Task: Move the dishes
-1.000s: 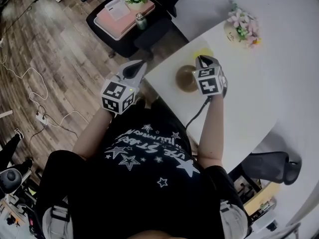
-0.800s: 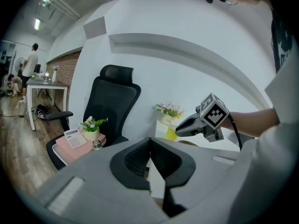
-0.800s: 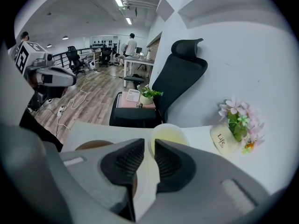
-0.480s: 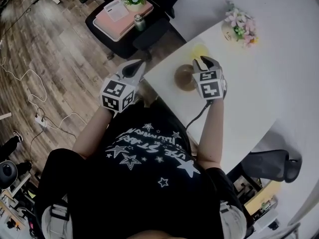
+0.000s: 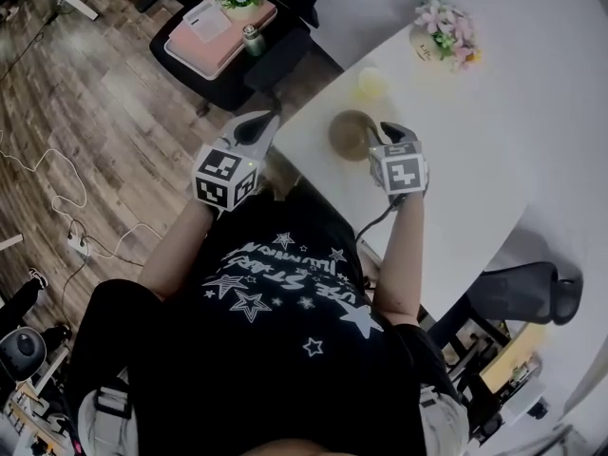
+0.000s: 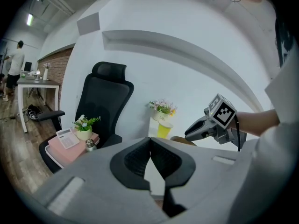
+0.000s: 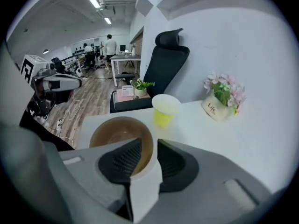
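Trainee: Bowl (image 7: 117,133) position, please. Where is it, and why is it gripped that way?

Coach: It sits on the white surface (image 5: 475,169), by the corner nearest the person. The right tongs (image 7: 149,146) straddle its near rim, one pad inside the bowl and one outside, drawn almost together with the wall pinched between them. A rim pinch makes sense, since the bowl looks too wide to span.

Trainee: Is it lifted?

Coach: I can't tell. It looks to be resting down.

Trainee: And the left tongs (image 6: 150,141)?

Coach: Closed on nothing, held off the surface to the left of the bowl, over the floor. Out of the way, I'd judge, because one grip is enough here.

Trainee: Anything in the way?

Coach: A yellow cup (image 7: 164,108) just beyond the bowl, apart from it, and a flower pot (image 7: 219,101) farther beyond, to the right. Lifting before sliding would avoid the cup.
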The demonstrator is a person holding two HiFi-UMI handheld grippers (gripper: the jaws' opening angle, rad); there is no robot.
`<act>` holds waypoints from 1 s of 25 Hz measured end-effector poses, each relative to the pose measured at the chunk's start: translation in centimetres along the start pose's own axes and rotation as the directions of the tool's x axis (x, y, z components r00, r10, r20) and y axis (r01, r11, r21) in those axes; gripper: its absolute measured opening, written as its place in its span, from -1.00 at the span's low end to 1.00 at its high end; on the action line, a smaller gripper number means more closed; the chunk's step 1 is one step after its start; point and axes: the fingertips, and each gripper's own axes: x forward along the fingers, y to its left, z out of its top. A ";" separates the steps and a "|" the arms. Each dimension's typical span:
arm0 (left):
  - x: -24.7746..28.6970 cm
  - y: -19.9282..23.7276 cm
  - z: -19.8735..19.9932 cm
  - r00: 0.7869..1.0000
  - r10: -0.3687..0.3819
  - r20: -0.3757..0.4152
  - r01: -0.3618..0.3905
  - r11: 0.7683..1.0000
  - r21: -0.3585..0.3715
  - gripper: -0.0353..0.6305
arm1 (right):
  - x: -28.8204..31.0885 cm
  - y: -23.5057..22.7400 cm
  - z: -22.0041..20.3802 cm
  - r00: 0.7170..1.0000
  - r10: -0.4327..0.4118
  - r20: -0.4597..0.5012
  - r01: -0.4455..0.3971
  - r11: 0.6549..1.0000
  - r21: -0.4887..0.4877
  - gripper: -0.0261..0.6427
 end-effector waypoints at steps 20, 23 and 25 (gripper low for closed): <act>1.2 -1.1 -0.8 0.998 -0.035 -0.048 0.035 0.999 0.003 -0.86 | 1.1 -0.7 -2.4 0.999 0.006 -0.045 0.007 0.956 0.293 -0.83; 1.7 -1.5 -0.6 0.998 -0.041 -0.048 0.041 0.999 0.005 -0.86 | 0.3 -1.5 -2.2 1.000 0.015 -0.014 -0.009 0.946 0.325 -0.85; 2.2 -1.8 -0.4 0.998 -0.046 -0.050 0.046 0.999 0.005 -0.86 | -0.3 -2.4 -2.0 1.000 0.009 0.002 -0.010 0.940 0.341 -0.86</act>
